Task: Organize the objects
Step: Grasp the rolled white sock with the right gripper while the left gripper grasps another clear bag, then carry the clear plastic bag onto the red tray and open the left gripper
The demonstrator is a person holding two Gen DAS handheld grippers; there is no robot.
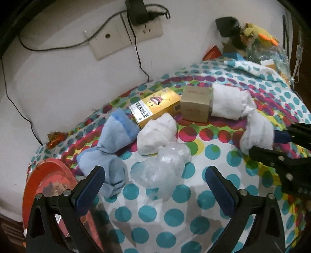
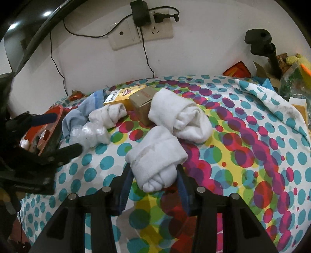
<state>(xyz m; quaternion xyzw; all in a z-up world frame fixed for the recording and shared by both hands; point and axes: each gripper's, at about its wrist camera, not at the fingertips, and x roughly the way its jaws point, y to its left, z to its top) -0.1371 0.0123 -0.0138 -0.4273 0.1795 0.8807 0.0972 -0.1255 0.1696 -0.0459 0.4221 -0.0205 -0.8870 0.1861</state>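
In the right wrist view my right gripper [image 2: 154, 172] is shut on a rolled white sock [image 2: 155, 153], with a pad pressing on each side of it. It lies on the dotted cloth [image 2: 243, 155]. A second white sock [image 2: 184, 118] sits just beyond, against a brown box [image 2: 142, 103] and a yellow box [image 2: 124, 95]. My left gripper [image 1: 154, 173] stands open over a crumpled clear plastic bag [image 1: 165, 167] without touching it. A light blue sock [image 1: 110, 148] and a third white sock [image 1: 157, 132] lie just past it. The right gripper [image 1: 261, 142] shows at the right edge with its sock [image 1: 256, 132].
A red tray [image 1: 46, 181] sits at the cloth's left edge. On the wall behind are a socket plate with a black charger [image 1: 136, 11] and trailing cables. A candy wrapper [image 1: 55, 138] lies by the wall. Bags, toys and a black stand [image 2: 260, 42] crowd the back right.
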